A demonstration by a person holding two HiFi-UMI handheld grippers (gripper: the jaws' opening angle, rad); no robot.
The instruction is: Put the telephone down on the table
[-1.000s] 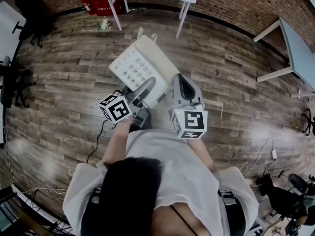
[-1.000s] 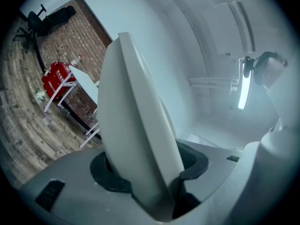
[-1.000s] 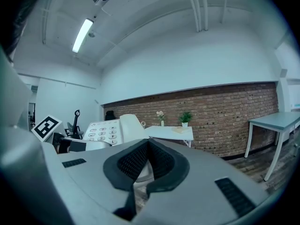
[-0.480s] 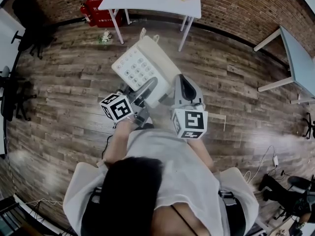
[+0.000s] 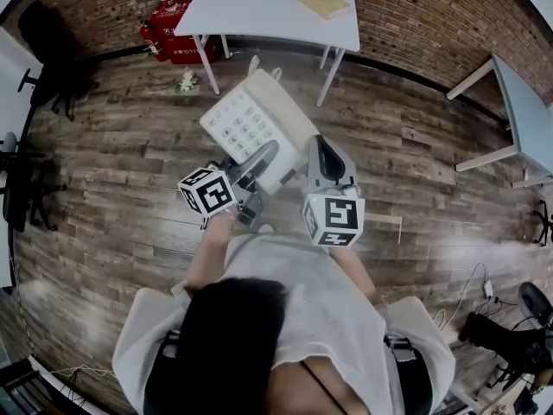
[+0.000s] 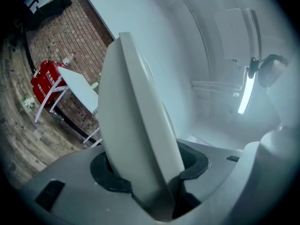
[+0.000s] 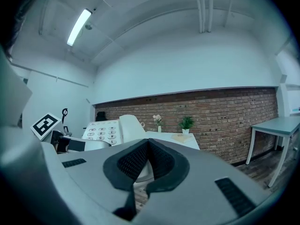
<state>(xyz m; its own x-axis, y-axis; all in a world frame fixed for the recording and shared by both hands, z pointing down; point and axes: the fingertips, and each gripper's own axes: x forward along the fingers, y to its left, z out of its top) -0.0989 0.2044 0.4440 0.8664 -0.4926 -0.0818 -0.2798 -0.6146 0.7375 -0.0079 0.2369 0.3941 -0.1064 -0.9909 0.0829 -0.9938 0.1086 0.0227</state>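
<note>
While the phone (image 5: 246,124) hung in the air over the wooden floor (image 5: 112,145), keypad up, the left gripper (image 5: 257,161) held it by its near edge. The cream casing stood wedged between the dark pads (image 6: 105,177). The right gripper (image 5: 321,150) sat just beside the phone's right side, its jaws closed together on nothing. The white tabletop (image 5: 259,7) stood ahead by the brick wall (image 5: 415,15), with the phone's far end short of it. A book (image 5: 321,0) lay on the tabletop near its right end.
</note>
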